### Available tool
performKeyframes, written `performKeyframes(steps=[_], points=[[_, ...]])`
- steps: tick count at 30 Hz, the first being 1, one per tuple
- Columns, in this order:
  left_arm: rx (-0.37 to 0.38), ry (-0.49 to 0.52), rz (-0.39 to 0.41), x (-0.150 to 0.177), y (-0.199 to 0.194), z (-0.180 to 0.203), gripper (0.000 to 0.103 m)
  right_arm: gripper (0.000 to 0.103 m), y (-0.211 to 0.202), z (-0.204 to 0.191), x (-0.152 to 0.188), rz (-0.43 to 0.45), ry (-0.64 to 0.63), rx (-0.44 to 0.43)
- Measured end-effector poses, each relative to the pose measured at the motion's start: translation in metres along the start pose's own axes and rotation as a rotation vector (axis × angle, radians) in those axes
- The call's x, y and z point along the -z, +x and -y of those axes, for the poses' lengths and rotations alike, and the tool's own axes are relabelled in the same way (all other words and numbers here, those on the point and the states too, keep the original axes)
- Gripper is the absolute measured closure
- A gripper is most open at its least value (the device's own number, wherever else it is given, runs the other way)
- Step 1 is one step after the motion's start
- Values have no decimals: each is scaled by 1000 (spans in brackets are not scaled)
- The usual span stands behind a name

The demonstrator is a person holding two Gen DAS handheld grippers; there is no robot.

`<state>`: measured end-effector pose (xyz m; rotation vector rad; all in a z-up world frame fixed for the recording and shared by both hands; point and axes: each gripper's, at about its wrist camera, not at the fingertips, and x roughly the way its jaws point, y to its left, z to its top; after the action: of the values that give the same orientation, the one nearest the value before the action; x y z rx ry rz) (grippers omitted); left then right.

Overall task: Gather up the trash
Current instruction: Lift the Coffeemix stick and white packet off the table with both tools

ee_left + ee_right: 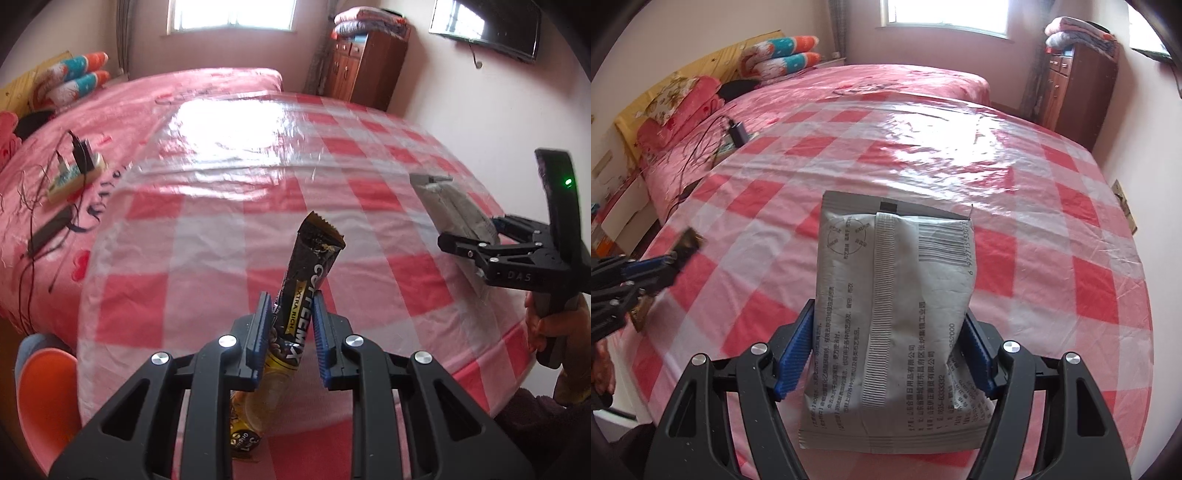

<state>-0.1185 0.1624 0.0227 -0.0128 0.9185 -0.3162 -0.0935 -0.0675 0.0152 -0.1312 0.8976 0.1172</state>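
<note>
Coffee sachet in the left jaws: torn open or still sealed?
Torn open. The coffee sachet ends in a ragged, gaping top edge above the left gripper, whose jaws pinch it near mid-length. Contents cannot be seen.

Round table (1089, 229) under red-checked plastic cloth, pink bed (886, 85) behind, wooden cabinet (1075, 92) with folded blankets (1078, 33).

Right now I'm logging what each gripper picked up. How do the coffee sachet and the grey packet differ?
The coffee sachet is a narrow black-and-gold stick; the grey packet is broad, pale and puffy. The sachet's top is torn open; the packet bears a barcode. Both are held above the checked tablecloth.
</note>
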Motion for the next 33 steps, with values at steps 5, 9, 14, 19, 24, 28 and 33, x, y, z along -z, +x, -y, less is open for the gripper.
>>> performKeyframes(steps=[5, 9, 14, 19, 24, 28, 33], points=[[-8, 18, -14, 5, 6, 2, 39, 23, 2, -10, 4, -12, -33, 13], [-24, 74, -24, 7, 8, 6, 38, 13, 1, -7, 1, -7, -12, 20], [-74, 138, -19, 6, 11, 18, 50, 12, 9, -5, -7, -32, 33, -2], [-87, 127, -2, 4, 12, 23, 78, 12, 16, -13, -6, -37, -13, 30], [-87, 84, 9, 3, 12, 20, 80, 27, 14, -9, -3, -18, 2, 30], [-66, 34, 11, 1, 10, 11, 81, 30, 8, -1, -3, -5, 42, -9], [-84, -3, 42, -3, -1, -1, 81, 30, -5, -4, -8, 30, 38, -18]])
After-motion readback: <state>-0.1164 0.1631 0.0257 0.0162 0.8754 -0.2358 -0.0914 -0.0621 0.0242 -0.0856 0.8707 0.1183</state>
